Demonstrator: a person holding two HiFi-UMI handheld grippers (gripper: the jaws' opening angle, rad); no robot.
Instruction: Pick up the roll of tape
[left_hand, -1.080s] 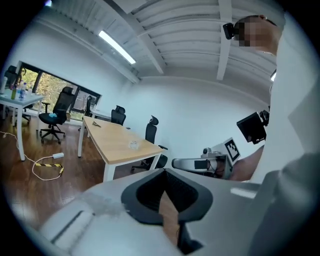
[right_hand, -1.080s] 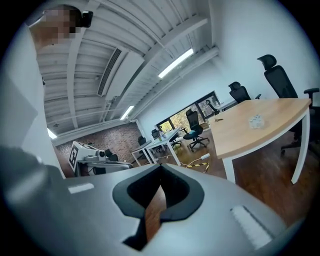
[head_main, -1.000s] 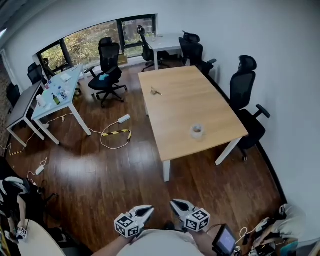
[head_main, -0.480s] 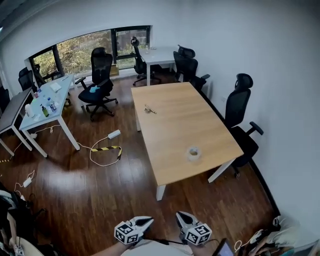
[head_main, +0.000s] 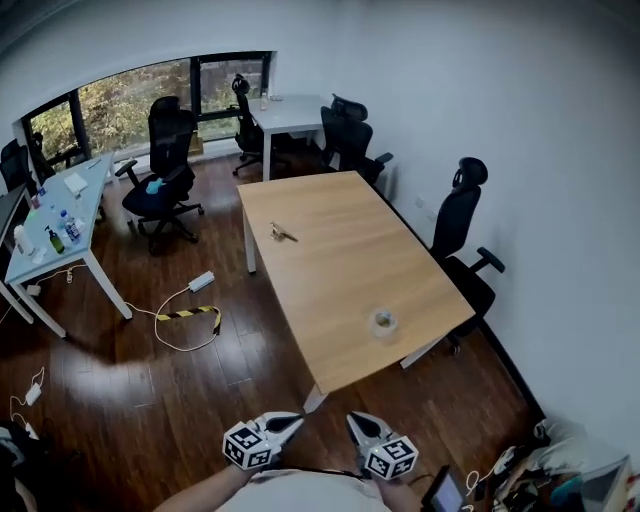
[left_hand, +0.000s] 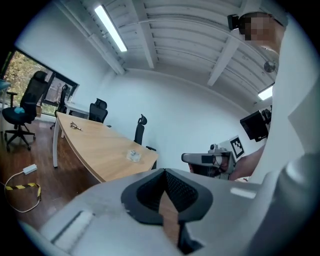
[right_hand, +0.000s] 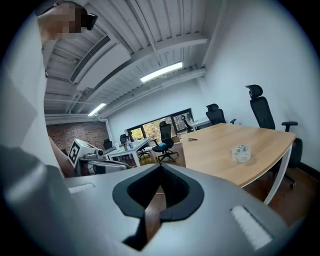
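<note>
The roll of tape (head_main: 383, 322) looks clear and lies flat on the wooden desk (head_main: 330, 215). It sits toward the desk's nearer end, close to the right-hand edge and a little in from the corner, with nothing touching it. Farther up the same desk, near its left edge, lies a small metallic object (head_main: 283, 235) too small to identify, well apart from the tape. A black office chair (head_main: 458, 232) stands just beside the desk's right side, against the white wall, and two more black chairs (head_main: 350, 140) stand at its far end. To the left of the desk, a striped cable (head_main: 186, 314) and a white power strip (head_main: 201, 281) lie on the dark wooden floor (head_main: 200, 390). Beyond them stands a pale desk (head_main: 75, 215) with bottles (head_main: 55, 238) on it, under a wide window (head_main: 130, 95). Both tools are held low at the bottom of the head view, close to the person's body and over the floor, well apart from the desk's near corner. The left tool (head_main: 288, 422) has its jaws closed tip to tip with nothing between them. The right tool (head_main: 357, 424) beside it is closed the same way and equally empty. The left gripper view shows the tape ahead and to the left, and the right gripper view shows it ahead and to the right.
</note>
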